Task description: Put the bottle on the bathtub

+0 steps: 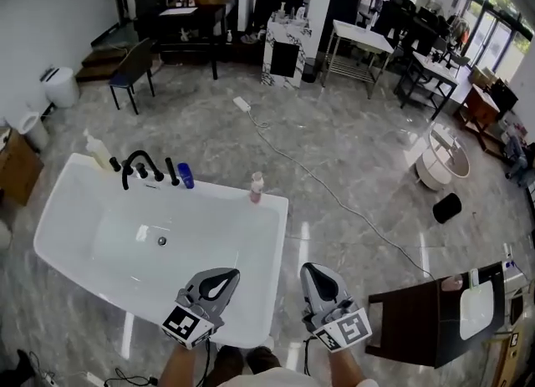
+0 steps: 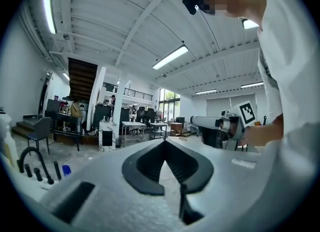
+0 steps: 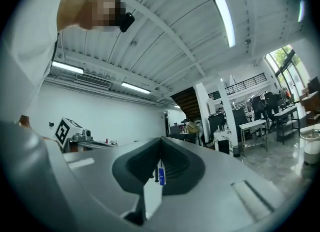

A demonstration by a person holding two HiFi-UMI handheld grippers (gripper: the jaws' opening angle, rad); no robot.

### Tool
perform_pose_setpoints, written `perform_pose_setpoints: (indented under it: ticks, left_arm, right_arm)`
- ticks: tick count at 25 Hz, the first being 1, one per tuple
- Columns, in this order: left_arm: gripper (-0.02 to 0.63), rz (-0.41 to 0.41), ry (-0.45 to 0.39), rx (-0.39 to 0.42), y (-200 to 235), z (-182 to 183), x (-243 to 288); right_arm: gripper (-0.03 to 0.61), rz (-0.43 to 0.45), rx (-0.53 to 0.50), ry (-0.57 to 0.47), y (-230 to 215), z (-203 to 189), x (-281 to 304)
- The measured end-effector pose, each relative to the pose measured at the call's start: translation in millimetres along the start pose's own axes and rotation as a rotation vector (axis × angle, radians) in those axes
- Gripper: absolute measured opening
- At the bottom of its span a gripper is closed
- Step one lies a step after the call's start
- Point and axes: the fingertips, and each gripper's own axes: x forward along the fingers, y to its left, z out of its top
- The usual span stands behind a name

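Head view: white bathtub (image 1: 272, 210) on a grey marble floor (image 1: 351, 134), drain (image 1: 161, 241) in its basin. Along the far rim stand a pump bottle (image 1: 99, 151), a black faucet (image 1: 138, 166), a blue bottle (image 1: 185, 176) and, at the right corner, a pink bottle (image 1: 257, 187) — upright, apart from the rest. Left gripper (image 1: 224, 276) hangs over the near rim and right gripper (image 1: 313, 273) just off the tub's right edge, both well short of the bottles. A white cable (image 1: 292, 164) crosses the floor; a chair (image 1: 134, 68) stands at back left, a dark stool (image 1: 422, 318) at right, desks and shelving behind. Left gripper view: jaws clenched tip to tip, nothing between them. The faucet (image 2: 30, 162) and blue bottle (image 2: 66, 170) show low at left, the other gripper's marker cube (image 2: 246, 111) at right, and a white beamed ceiling with strip lights (image 2: 171, 57) that the head view misses. Right gripper view: jaws likewise closed at the tip and bare — the blue bottle (image 3: 161, 173) is only seen through the slot behind the tips, far off. The pink bottle shows in neither gripper view.
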Motion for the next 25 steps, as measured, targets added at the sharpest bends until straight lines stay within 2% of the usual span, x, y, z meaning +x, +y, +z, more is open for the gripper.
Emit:
perform_pose_setpoints:
  ticks: [11, 15, 25]
  left_arm:
    - [0.002, 0.058, -0.01, 0.04, -33, 32, -62]
    - [0.002, 0.047, -0.028, 0.039, -46, 35, -72]
    - [0.002, 0.057, -0.014, 0.052, -54, 39, -69]
  right_arm:
    - [-0.009, 0.1, -0.003, -0.084, 40, 72, -28]
    - [-0.009, 0.116, 0.036, -0.094, 50, 74, -37]
    - [-0.009, 0.125, 0.019, -0.056, 54, 65, -46]
